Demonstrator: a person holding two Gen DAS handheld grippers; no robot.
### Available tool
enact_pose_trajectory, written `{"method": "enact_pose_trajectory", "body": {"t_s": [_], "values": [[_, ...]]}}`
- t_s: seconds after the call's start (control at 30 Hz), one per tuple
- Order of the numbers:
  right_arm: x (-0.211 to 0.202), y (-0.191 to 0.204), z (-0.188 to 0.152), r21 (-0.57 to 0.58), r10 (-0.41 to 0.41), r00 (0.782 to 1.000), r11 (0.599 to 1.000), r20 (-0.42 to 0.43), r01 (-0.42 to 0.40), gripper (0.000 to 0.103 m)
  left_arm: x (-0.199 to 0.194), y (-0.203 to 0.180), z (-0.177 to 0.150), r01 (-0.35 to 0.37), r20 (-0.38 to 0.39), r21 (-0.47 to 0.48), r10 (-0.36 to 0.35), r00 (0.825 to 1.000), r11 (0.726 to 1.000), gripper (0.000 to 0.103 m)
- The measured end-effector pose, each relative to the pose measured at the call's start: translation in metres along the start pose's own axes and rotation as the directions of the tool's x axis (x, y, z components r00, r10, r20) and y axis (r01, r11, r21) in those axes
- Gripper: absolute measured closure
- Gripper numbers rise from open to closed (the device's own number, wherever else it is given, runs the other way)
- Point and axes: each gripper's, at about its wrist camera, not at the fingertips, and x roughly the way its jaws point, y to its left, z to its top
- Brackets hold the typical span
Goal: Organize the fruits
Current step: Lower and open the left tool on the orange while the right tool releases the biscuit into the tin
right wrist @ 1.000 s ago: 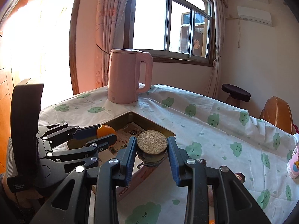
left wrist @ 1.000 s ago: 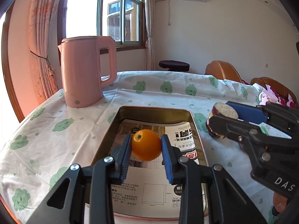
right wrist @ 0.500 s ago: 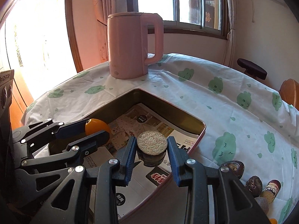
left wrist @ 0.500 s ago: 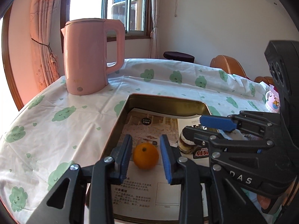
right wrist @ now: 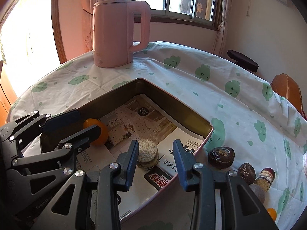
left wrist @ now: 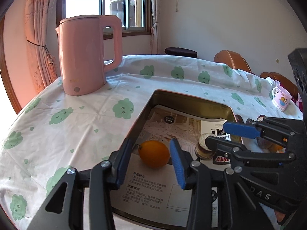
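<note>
A pink kettle (left wrist: 89, 55) stands on the desk (left wrist: 76, 118) beyond the far left corner of a metal tray (right wrist: 168, 99) lined with printed paper (right wrist: 145, 122). To the right of the tray, on the cloud-patterned cloth, lie several dark brown fruits (right wrist: 221, 156), a cut one showing a pale face, and a small orange piece cut off by the picture's lower edge. A patterned mug (left wrist: 281, 100) stands at the far right, with chair backs behind it. The orange (left wrist: 154, 154) rests on the paper between the pads of the left tongs (left wrist: 151, 161), whose jaws are opening, with a gap on each side. The cut fruit (right wrist: 147, 153) with a pale sponge-like top sits in the tray between the pads of the right tongs (right wrist: 156, 160); the left pad looks just beside it, the right pad is apart. In the left view the right tongs hide part of that fruit and the fruits beyond.
</note>
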Motion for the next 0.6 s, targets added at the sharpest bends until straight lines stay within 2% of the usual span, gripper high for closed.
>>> {"method": "enact_pose_trajectory", "body": {"t_s": [0.2, 0.23, 0.27, 0.33, 0.4, 0.47, 0.6], "values": [[-0.008, 0.004, -0.007, -0.013, -0.012, 0.999, 1.0, 0.037, 0.012, 0.059, -0.004, 0.001, -0.001, 0.006, 0.024, -0.009, -0.006, 1.0, 1.0, 0.059], [-0.01, 0.003, -0.007, -0.007, -0.027, 0.998, 1.0, 0.054, 0.027, 0.053, -0.008, 0.002, -0.001, 0.005, 0.043, -0.017, -0.004, 0.999, 1.0, 0.057], [-0.014, 0.001, -0.008, 0.001, -0.049, 0.996, 0.999, 0.078, 0.049, 0.043, -0.012, 0.003, -0.002, 0.002, 0.063, -0.033, 0.0, 0.998, 0.999, 0.055], [-0.024, -0.005, -0.009, 0.017, -0.069, 0.99, 0.998, 0.123, 0.067, 0.033, -0.02, 0.004, -0.002, -0.011, 0.099, -0.059, 0.016, 0.995, 0.998, 0.037], [-0.033, -0.009, -0.01, 0.021, -0.067, 0.985, 0.998, 0.156, 0.065, 0.03, -0.028, 0.004, -0.002, -0.006, 0.123, -0.065, 0.014, 0.992, 0.998, 0.031], [-0.045, -0.013, -0.014, 0.02, -0.068, 0.98, 0.998, 0.188, 0.066, 0.026, -0.035, -0.001, -0.002, 0.0, 0.143, -0.059, 0.009, 0.99, 0.998, 0.031], [-0.068, -0.023, -0.025, 0.032, -0.096, 0.968, 0.995, 0.232, 0.092, 0.025, -0.051, -0.017, 0.0, 0.014, 0.181, -0.028, -0.008, 0.983, 1.0, 0.03]]}}
